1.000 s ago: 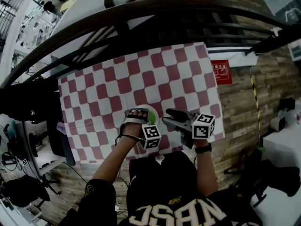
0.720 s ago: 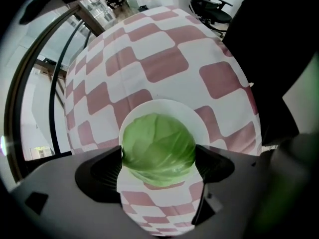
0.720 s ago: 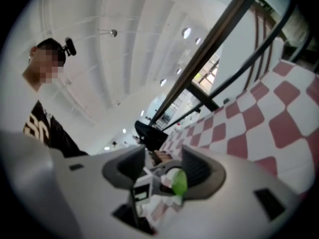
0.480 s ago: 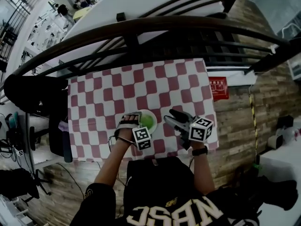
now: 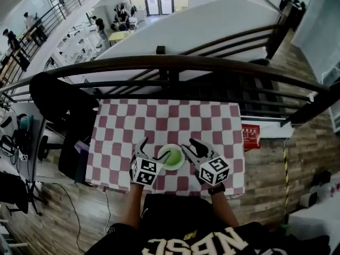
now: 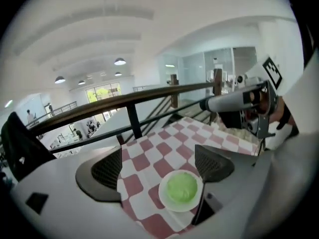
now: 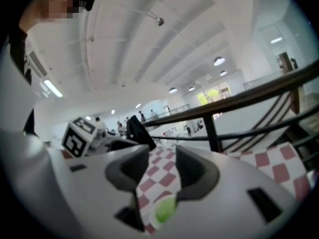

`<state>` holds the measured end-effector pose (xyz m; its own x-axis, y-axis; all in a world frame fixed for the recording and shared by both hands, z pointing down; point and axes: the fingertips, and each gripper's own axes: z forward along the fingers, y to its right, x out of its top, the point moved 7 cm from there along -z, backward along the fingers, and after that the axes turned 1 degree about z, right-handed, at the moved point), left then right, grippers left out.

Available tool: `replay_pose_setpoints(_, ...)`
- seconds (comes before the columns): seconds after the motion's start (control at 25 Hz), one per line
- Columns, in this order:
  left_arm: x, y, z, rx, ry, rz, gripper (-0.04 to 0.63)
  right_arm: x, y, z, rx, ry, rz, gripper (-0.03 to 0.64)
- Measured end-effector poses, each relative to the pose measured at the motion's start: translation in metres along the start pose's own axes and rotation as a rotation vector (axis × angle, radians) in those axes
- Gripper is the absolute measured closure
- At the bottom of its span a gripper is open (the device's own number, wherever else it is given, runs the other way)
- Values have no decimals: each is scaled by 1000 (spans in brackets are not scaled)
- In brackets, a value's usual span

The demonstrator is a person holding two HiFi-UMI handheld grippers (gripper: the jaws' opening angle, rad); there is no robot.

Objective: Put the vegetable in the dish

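Note:
A white dish (image 5: 172,157) holding a round green vegetable (image 5: 173,156) sits on the red-and-white checkered table (image 5: 164,121) near its front edge. My left gripper (image 5: 151,152) is just left of the dish and my right gripper (image 5: 192,147) just right of it. In the left gripper view the left gripper (image 6: 159,166) stands wide open above the dish (image 6: 180,189), with nothing between its pads. In the right gripper view the right gripper (image 7: 160,171) has its jaws closing, a gap still between them and nothing in it. The dish (image 7: 162,210) shows below them.
A dark curved railing (image 5: 170,65) runs along the table's far side. A black chair with dark cloth (image 5: 58,100) stands at the left, and a red sign (image 5: 251,133) lies on the floor to the right. The right gripper's arm (image 6: 234,101) shows in the left gripper view.
The head view has lifted and takes in more of the hall. Both grippers have drawn back towards the table's near edge; the left one, earlier over the dish, is beside it.

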<state>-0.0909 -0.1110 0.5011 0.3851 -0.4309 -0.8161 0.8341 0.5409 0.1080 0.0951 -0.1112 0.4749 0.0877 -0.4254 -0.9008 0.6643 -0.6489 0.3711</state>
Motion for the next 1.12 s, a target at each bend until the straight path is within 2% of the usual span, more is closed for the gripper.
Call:
replay_pose_setpoints(0.16,24,-15,-34,67,185,-161,148,24,-25,10,-54,23,-134,480)
replay_pose_setpoints(0.2,30,-18,-42,93,235,-195,184,28,-28,13,-89,9,-183,482)
replay_pose_setpoints(0.24,36,-20,-50,121,281,-217,261,31,-31,16,-129,-9,-226,482)
replay_pose_setpoints(0.28,41,-21,-57,148,318,-225,313,35,-32,18,-165,-24,-248,484)
replay_pose_setpoints(0.36,48,-20,-65,194,361,-210,356,43,-35,20,-206,-19,-236,503)
replay_pose_setpoints(0.48,53,-15,-70,235,402,-183,475,57,-40,19,-245,29,-219,566)
replay_pose_setpoints(0.6,59,-9,-70,240,420,-164,562,66,-52,19,-208,85,-251,594)
replay_pose_setpoints(0.68,63,-5,-69,248,426,-164,575,66,-62,18,-173,112,-279,600)
replay_pose_setpoints(0.8,66,-2,-74,256,469,-223,578,63,-73,14,-153,137,-310,600)
replay_pose_setpoints(0.96,74,3,-83,263,515,-199,578,66,-76,7,-222,179,-319,600)
replay_pose_setpoints(1.12,68,4,-89,268,519,-182,578,64,-68,1,-280,199,-299,600)
